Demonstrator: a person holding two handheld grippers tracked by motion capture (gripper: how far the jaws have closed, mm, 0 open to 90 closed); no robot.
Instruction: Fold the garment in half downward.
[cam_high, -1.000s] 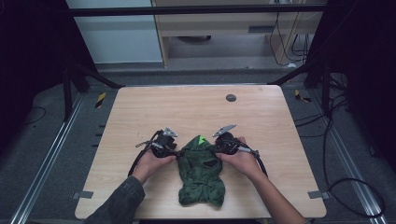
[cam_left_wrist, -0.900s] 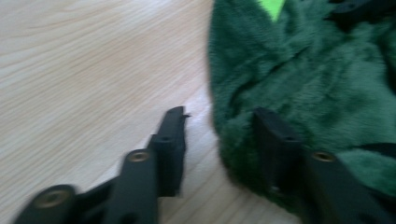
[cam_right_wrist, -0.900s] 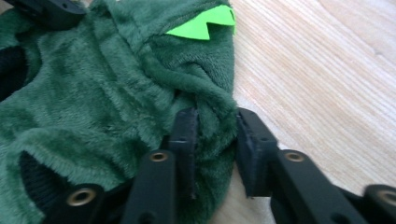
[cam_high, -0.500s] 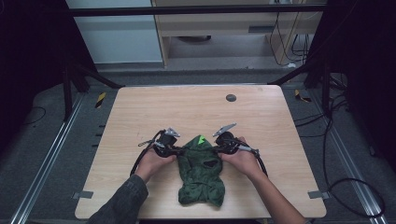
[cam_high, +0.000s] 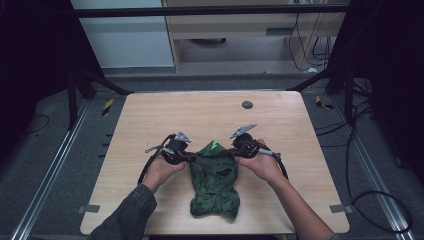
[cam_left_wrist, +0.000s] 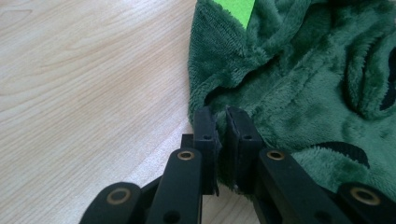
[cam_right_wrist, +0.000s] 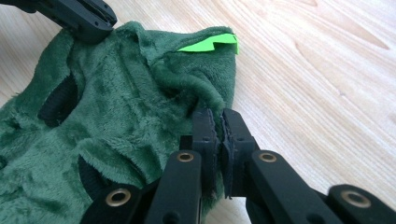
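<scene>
Pale wood is what you work on: one table (cam_high: 150, 120) in the middle of the high view, with dark floor around it and a cabinet at the top of the frame. On it lies one green plush garment (cam_high: 215, 182), with one bright green tab (cam_high: 214, 145) at its upper end and dark openings in its pile. It sits low and centre in that frame, its long axis running from the tab down toward the bottom edge, where the crumpled lower end lies.

You hold two grippers, one in each hand. Your left gripper (cam_high: 189, 159) comes in from the left of the high view and meets the garment's upper left edge; your right gripper (cam_high: 234, 150) meets its upper right edge.

In the left gripper view, the left gripper (cam_left_wrist: 223, 122) has its jaws nearly together, a fold of green plush pinched in the narrow gap. In the right gripper view, the right gripper (cam_right_wrist: 217, 122) is clamped the same way on the plush just below the tab (cam_right_wrist: 208, 44), and your other gripper's black jaw tip rests on the cloth at the upper left.
</scene>
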